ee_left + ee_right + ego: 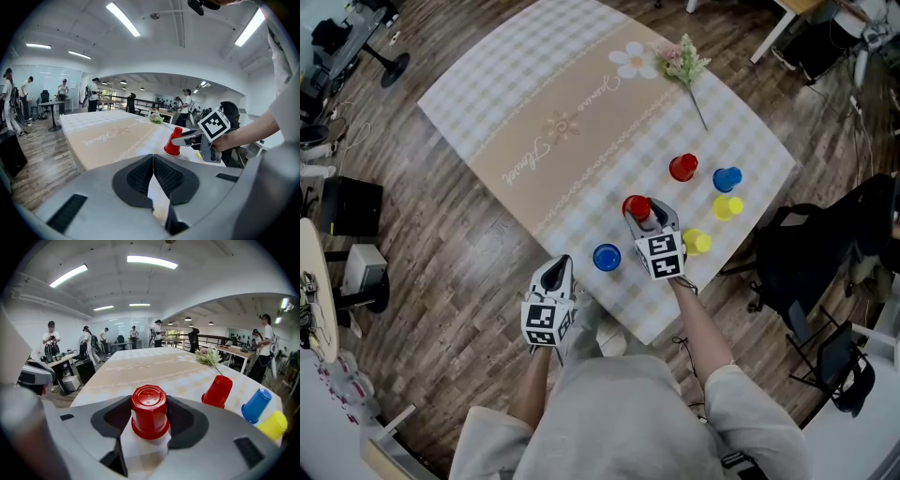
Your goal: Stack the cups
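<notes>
The checked table (534, 103) fills most of the floor in front of me. Just off its near edge hangs the left gripper (560, 270), jaws pressed together on nothing. The right gripper (643, 216) is clamped on a red cup (150, 413), which is upside down at the table's near end. A blue cup (607, 257) sits just left of it and a yellow cup (697, 242) just right. Farther on stand a far red cup (682, 167), a far blue cup (727, 178) and a far yellow cup (728, 207). A flower sprig (682, 64) lies beyond them.
</notes>
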A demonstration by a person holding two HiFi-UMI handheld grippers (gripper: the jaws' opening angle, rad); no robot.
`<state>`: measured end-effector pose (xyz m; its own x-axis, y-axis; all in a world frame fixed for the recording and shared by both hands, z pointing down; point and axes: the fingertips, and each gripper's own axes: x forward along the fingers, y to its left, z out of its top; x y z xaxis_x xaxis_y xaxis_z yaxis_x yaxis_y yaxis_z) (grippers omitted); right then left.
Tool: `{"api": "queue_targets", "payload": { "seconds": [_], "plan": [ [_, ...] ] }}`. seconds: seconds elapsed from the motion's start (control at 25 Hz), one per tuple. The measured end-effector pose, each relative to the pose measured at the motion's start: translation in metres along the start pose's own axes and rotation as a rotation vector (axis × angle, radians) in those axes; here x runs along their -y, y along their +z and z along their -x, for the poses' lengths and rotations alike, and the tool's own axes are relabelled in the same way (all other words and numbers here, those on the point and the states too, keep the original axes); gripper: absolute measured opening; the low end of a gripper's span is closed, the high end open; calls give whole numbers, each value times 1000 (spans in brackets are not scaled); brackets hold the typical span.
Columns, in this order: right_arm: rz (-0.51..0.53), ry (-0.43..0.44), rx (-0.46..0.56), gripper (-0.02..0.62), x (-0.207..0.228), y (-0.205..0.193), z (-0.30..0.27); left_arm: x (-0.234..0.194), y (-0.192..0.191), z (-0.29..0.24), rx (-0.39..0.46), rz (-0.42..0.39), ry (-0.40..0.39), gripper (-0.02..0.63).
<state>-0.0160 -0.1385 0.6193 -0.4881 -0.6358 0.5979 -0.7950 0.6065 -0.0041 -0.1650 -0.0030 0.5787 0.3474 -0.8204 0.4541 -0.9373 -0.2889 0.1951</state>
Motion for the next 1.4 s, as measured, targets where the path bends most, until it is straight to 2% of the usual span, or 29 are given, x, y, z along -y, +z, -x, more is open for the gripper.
{"api": "queue_targets", "payload": {
  "seconds": [0.84,1.4],
  "plan": [
    [16,67,-6,232,-54,-35,63,9,-2,1,10,-3,-16,14],
    [23,72,-55,232,-66,-66,73,14,-4,1,4,-8,-27,14]
  ]
}}
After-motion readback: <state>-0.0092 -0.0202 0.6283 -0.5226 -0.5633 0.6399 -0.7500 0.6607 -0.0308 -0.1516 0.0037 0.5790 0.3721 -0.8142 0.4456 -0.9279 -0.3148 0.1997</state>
